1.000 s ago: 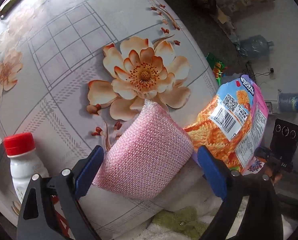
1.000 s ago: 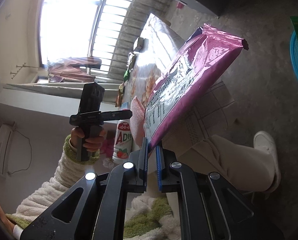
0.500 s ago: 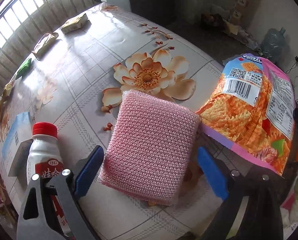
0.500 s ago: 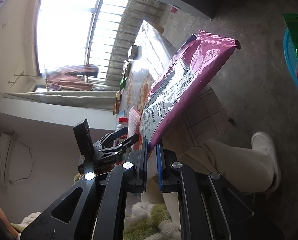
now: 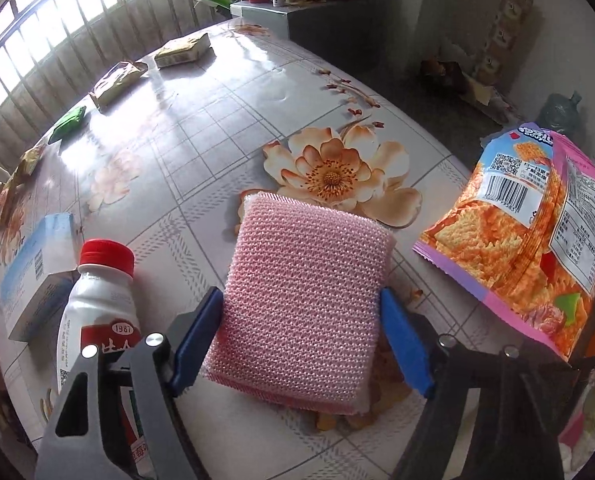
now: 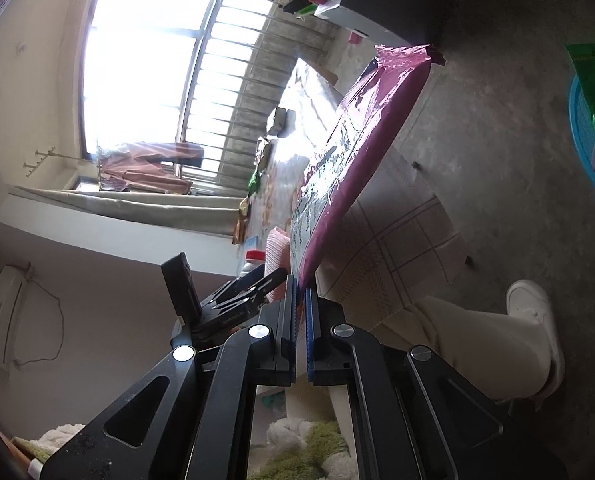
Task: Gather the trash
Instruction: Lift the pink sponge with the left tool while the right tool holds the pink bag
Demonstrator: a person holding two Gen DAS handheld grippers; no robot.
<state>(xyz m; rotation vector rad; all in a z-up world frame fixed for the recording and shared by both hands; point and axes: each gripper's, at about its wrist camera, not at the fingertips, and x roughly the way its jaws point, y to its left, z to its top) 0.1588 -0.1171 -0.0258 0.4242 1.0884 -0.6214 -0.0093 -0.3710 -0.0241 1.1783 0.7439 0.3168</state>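
Pink sponge pinched by closing left gripper, hiding crumbs, right gripper clamping snack bag

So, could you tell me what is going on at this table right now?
A person is clearing up with a handheld gripper in each hand. The left gripper has a pink knitted scouring pad between its blue pads, which have just been closing and now meet its sides over the floral tablecloth. The right gripper is shut on the bottom edge of an orange and pink snack bag, holding it up beside the table. A white red-capped bottle stands beside the pad.
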